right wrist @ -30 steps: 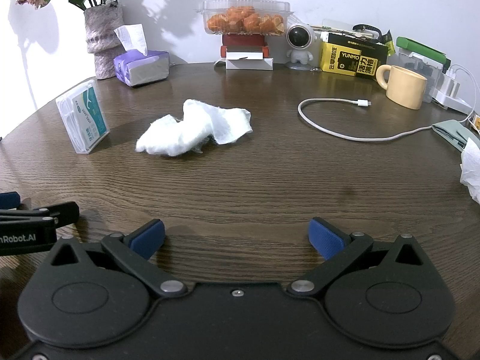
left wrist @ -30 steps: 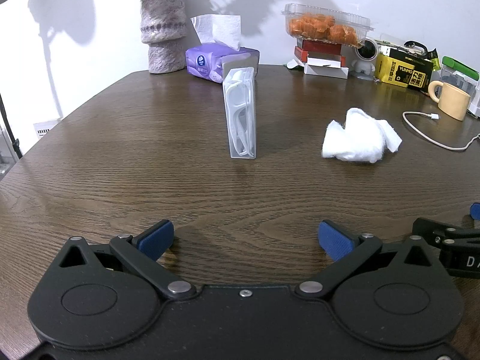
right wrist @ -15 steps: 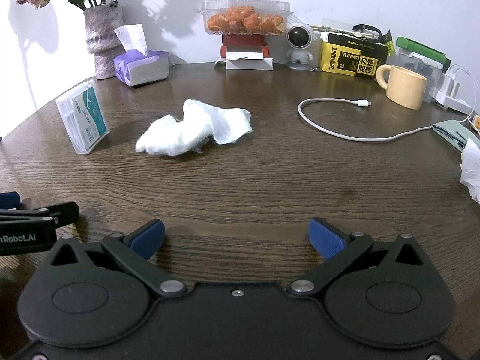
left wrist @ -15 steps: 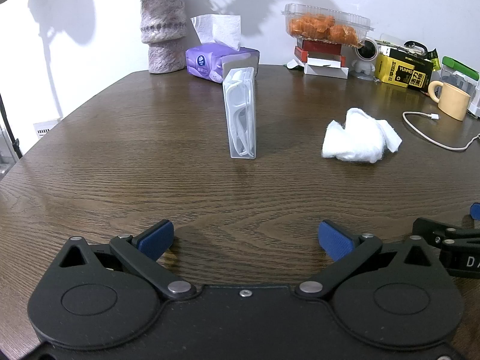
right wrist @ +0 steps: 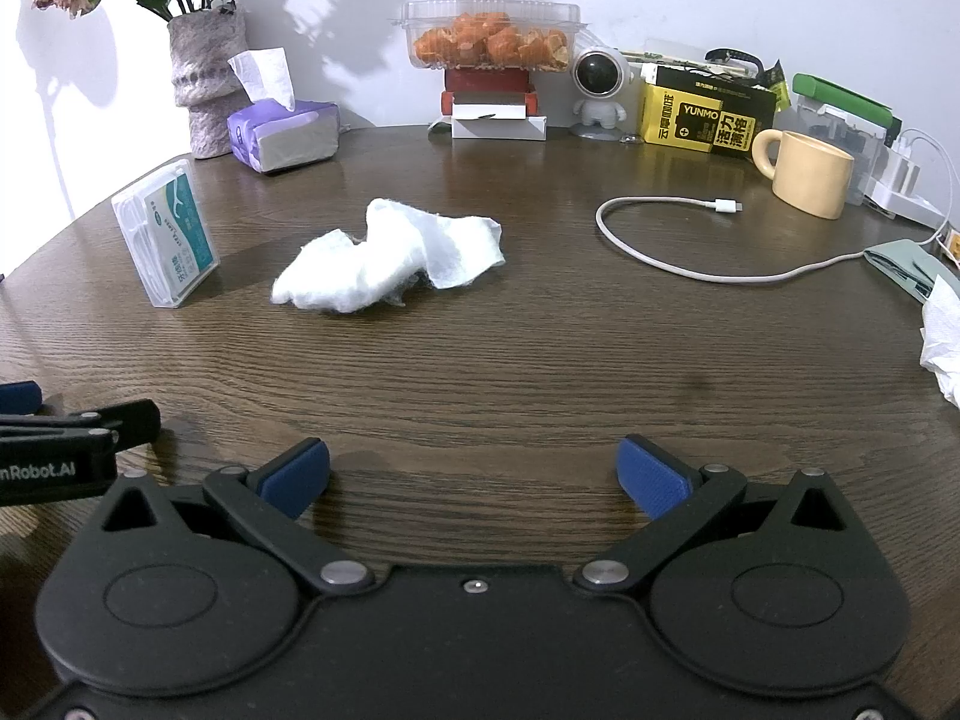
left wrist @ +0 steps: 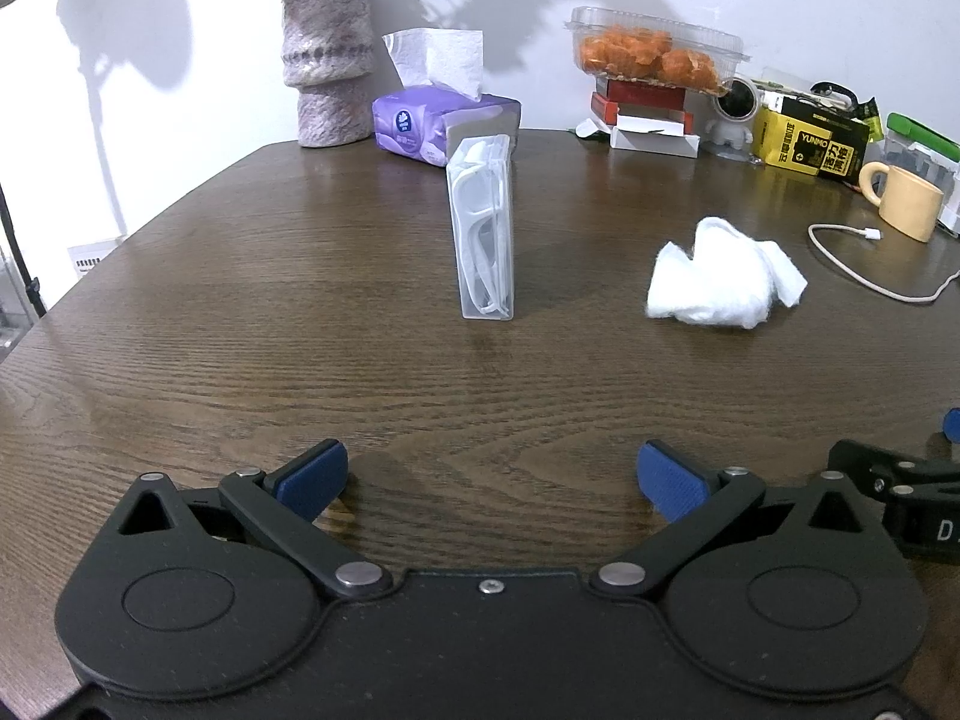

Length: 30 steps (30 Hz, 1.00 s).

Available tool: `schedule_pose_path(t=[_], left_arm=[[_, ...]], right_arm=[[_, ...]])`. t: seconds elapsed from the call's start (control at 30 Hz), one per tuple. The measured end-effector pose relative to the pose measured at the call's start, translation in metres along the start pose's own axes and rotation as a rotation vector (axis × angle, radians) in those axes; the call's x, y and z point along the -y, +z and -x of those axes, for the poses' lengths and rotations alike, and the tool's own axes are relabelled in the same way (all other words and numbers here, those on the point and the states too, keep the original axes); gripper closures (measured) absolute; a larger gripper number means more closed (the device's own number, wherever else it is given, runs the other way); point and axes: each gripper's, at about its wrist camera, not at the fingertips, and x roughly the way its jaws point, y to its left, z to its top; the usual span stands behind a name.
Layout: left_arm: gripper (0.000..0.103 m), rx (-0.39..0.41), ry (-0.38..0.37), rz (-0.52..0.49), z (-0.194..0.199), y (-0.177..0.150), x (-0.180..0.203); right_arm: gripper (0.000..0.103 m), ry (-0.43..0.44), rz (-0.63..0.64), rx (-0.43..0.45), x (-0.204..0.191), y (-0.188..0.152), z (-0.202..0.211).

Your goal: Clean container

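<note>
A clear plastic container point(left wrist: 485, 228) of white floss picks stands upright on the dark wood table point(left wrist: 300, 360), straight ahead of my left gripper point(left wrist: 492, 477). It also shows at the left in the right wrist view point(right wrist: 167, 233). A crumpled white wipe point(left wrist: 720, 285) lies to its right, and it lies ahead of my right gripper point(right wrist: 474, 474) in the right wrist view point(right wrist: 390, 261). Both grippers are open and empty, low over the table's near edge, well short of both objects.
At the back stand a vase point(left wrist: 327, 78), a purple tissue pack point(left wrist: 441, 120), a clamshell of orange food point(right wrist: 492, 36), a yellow box point(right wrist: 708, 114) and a beige mug point(right wrist: 810, 174). A white cable point(right wrist: 690, 240) lies at the right. More tissue point(right wrist: 942, 336) is at the far right.
</note>
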Motion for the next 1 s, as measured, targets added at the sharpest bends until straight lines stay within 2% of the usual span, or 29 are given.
schedule_pose_path(t=[1.0], left_arm=[[0.0, 0.0, -0.001, 0.0, -0.0009, 0.0005, -0.0003]], right_arm=[[0.0, -0.001, -0.001, 0.0, -0.0001, 0.0001, 0.0]])
